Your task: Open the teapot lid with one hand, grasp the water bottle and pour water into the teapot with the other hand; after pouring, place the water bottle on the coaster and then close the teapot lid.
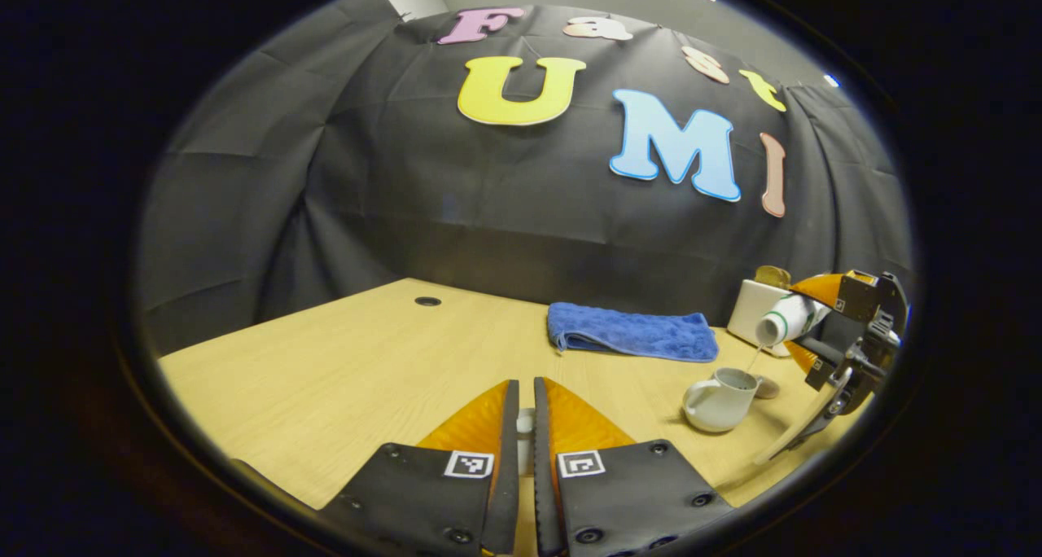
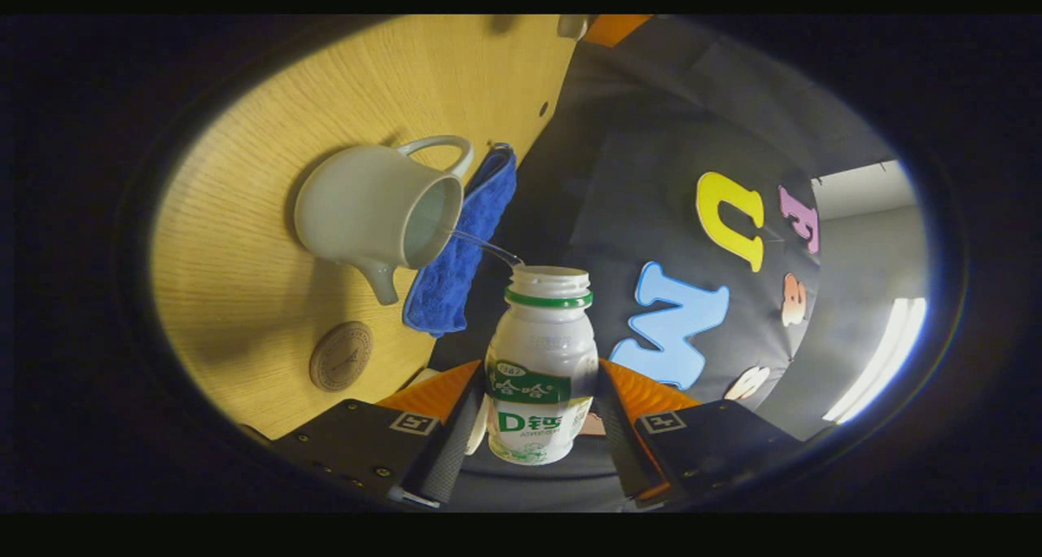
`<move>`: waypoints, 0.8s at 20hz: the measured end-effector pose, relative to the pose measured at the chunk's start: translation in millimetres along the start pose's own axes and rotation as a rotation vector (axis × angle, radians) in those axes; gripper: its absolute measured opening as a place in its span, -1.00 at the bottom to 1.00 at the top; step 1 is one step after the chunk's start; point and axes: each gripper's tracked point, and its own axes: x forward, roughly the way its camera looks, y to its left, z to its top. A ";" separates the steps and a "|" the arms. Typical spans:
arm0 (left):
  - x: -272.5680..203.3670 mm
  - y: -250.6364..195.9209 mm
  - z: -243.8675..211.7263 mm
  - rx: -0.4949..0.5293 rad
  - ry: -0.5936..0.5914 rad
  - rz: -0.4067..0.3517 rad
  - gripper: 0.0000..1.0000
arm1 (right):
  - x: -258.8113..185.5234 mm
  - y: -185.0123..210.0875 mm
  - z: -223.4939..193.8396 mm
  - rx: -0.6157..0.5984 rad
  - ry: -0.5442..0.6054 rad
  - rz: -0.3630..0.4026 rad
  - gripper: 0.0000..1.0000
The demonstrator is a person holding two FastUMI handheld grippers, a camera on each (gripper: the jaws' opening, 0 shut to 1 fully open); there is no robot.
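Teapot (image 2: 376,215) stands lidless at left of the right gripper view as a thin stream arcs into its mouth from the tipped water bottle (image 2: 540,361), clamped between the right gripper (image 2: 537,427) fingers. The left gripper (image 1: 521,439), low centre of its own view, is nearly closed on a small pale piece — likely the lid. Pouring well means keeping the tilt shallow and the stream centred. The coaster (image 2: 341,355) waits just beside the pot; the blue cloth (image 1: 631,331) lies behind — bare table (image 1: 342,361) stretches leftward.
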 end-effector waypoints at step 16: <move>-1.3 -0.3 0.7 0.001 -0.001 0.000 -0.70 | 1.4 -1.8 1.7 -0.050 -0.019 0.004 0.49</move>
